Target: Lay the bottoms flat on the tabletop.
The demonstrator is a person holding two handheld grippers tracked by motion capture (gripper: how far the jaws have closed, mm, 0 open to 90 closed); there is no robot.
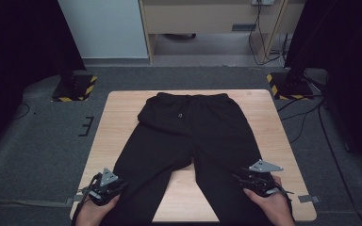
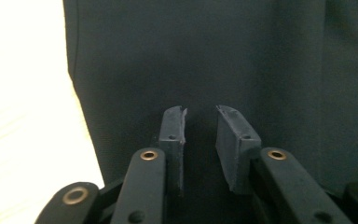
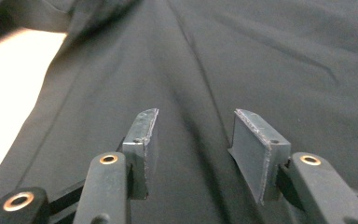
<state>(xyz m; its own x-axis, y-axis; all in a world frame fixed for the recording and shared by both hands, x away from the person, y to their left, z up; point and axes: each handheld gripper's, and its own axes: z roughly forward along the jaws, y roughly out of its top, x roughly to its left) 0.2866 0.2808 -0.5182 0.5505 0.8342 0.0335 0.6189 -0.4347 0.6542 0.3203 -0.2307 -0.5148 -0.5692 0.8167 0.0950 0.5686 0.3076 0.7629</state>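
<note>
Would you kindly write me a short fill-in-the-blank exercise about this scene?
1. The black trousers lie flat on a ____ table.
2. Their waistband lies at the table's ____ edge from the person.
3. The left tool and right tool are both ____.

Missing words: wooden; far; open

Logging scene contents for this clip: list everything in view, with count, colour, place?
trousers: 1, black, laid flat on the table, waistband far, legs toward the person
table: 1, light wood, centre
hazard-striped stand bases: 2, black and yellow, on the floor beyond the far corners
cables: several, black, on the floor at right
carpet: grey, around the table
left tool: 1, black, open over the left leg
right tool: 1, black, open over the right leg
hands: 2, near edge
</note>
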